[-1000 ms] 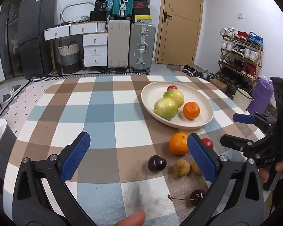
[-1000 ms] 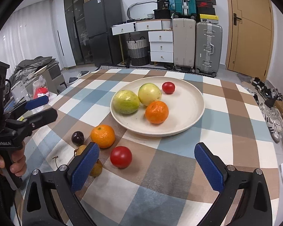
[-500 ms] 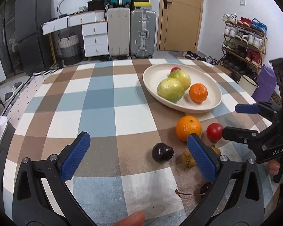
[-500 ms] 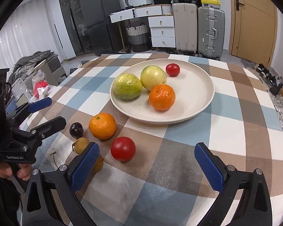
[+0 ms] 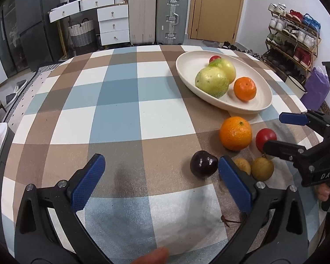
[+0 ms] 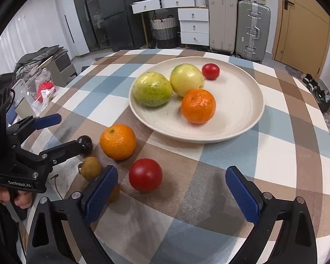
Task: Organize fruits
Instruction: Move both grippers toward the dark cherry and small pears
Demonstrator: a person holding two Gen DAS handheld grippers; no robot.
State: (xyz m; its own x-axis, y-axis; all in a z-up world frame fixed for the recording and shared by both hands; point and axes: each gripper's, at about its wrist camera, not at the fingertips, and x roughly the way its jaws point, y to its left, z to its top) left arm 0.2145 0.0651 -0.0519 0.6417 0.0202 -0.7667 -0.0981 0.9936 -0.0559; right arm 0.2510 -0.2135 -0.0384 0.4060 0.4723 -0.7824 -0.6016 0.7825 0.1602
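A cream plate (image 6: pixel 242 114) (image 5: pixel 250 105) holds two green guavas (image 6: pixel 153 92), an orange (image 6: pixel 198 106) and a small tomato (image 6: pixel 210 71). On the checked cloth in front of it lie an orange (image 6: pixel 118 141) (image 5: pixel 235 133), a red tomato (image 6: pixel 145 174) (image 5: pixel 265 136), a dark plum (image 5: pixel 203 164) (image 6: pixel 87 144) and two brown longans (image 5: pixel 262 168) (image 6: pixel 91 168). My left gripper (image 5: pixel 160 176) is open and empty, with the plum just inside its right finger. My right gripper (image 6: pixel 171 189) is open and empty, with the tomato between its fingers.
The round table's edge curves close on all sides. Suitcases (image 5: pixel 158 13), white drawers (image 5: pixel 113 25) and a door (image 5: pixel 217 8) stand behind; a shoe rack (image 5: pixel 290 41) is at the right. A loose stem (image 5: pixel 228 220) lies on the cloth.
Both grippers have moved forward and lower toward the loose fruits. The right gripper's fingers now stand on either side of the red tomato. Both stay open.
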